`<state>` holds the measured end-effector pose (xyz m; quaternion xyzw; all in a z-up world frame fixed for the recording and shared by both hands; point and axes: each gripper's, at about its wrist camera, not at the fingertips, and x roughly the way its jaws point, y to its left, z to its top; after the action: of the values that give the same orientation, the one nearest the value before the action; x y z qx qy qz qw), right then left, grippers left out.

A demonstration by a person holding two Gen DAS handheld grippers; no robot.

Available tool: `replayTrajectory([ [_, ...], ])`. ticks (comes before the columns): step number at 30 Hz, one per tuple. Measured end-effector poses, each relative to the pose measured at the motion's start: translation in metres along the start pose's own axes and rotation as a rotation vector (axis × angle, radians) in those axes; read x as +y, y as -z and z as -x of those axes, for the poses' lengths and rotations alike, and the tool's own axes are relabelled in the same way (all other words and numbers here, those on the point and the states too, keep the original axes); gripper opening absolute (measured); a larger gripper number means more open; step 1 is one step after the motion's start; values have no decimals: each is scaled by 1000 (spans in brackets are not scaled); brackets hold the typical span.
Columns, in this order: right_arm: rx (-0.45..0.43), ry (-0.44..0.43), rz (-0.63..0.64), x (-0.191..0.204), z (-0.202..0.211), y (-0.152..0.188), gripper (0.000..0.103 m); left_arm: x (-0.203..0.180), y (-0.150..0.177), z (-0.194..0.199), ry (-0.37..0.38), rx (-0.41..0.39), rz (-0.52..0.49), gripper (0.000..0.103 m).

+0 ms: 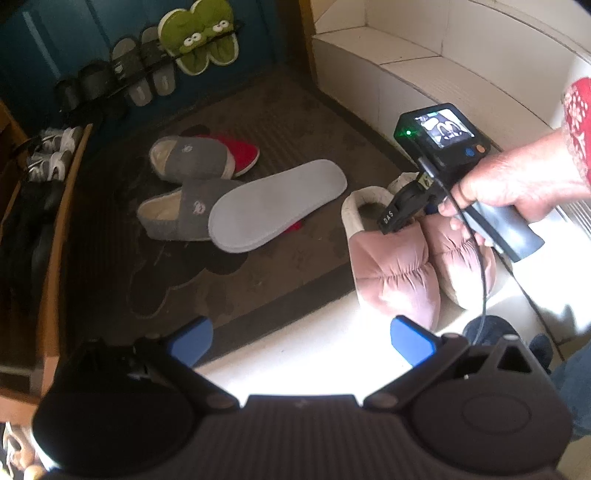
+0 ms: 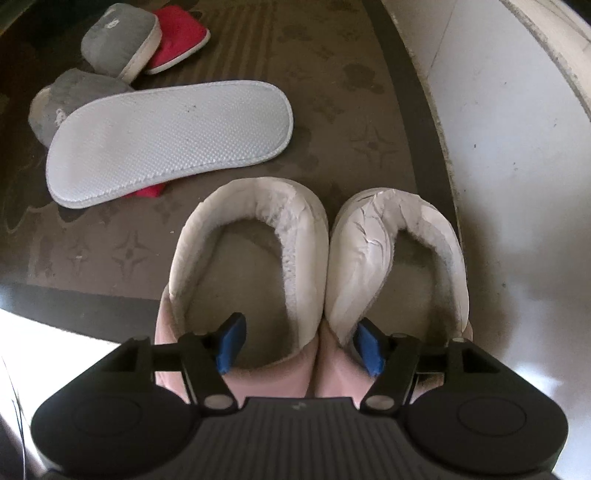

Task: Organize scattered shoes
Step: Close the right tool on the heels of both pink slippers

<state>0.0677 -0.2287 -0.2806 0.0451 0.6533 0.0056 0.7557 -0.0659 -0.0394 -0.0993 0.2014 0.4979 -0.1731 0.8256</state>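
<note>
Your left tool (image 1: 301, 341) is spread wide and grasps nothing; its blue pads (image 1: 192, 339) hover over the edge where the brown mat (image 1: 280, 122) meets the pale floor (image 1: 295, 369), well short of the pink padded slippers (image 1: 399, 273).

Your right tool (image 2: 301, 347) is also released, jaws apart but narrower than the left. One blue pad sits inside the left slipper (image 2: 236, 266) of the pink pair and the other inside the right slipper (image 2: 402, 258), so the two touching inner walls lie between the pads; whether the pads press those walls cannot be told. In the left wrist view your right hand (image 1: 517, 184) grips the handle from the right, angled down towards the pink pair, with the tool's small screen (image 1: 445, 127) facing up.

The pink pair stands side by side, touching, half on the mat's right edge and half on the floor. To its left lies a white slipper sole-up (image 2: 170, 144), resting on a red slipper (image 2: 147, 192) and overlapping one of two grey slippers (image 2: 70, 99). The other grey slipper (image 2: 118, 37) lies beyond, over a second red slipper (image 2: 181, 33).

Only the left wrist view shows the wall rack (image 1: 147, 70) far beyond the pink pair, holding green frog slippers (image 1: 201, 37) and grey slides (image 1: 140, 66), and the wooden shelf (image 1: 55, 206) with sneakers (image 1: 51, 151) at far left.
</note>
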Motion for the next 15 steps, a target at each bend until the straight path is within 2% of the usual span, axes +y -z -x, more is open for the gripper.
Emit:
replayTrajectory([
  [2, 5, -13, 54, -1, -3, -3, 62, -1, 2, -5, 13, 11, -13, 103],
  [3, 8, -15, 76, -1, -2, -2, 52, -3, 2, -6, 26, 4, -26, 103],
  [4, 12, -17, 99, 0, -2, -2, 45, -5, 2, -5, 30, -9, -43, 103],
  [5, 11, -12, 119, 1, 0, -1, 28, -6, 2, -5, 33, -23, -60, 103],
  [6, 6, 1, 138, 2, 1, 0, 21, -7, 1, -4, 29, -27, -68, 103],
  [8, 3, -29, 150, 3, 4, 1, 19, -6, -2, -4, 14, -34, -76, 103],
  [10, 11, -89, 163, 10, 7, 3, 18, 1, -5, -4, 6, -37, -43, 103],
  [15, 47, -184, -10, 39, 6, 14, 18, 16, -7, -4, -21, -29, 33, 103],
])
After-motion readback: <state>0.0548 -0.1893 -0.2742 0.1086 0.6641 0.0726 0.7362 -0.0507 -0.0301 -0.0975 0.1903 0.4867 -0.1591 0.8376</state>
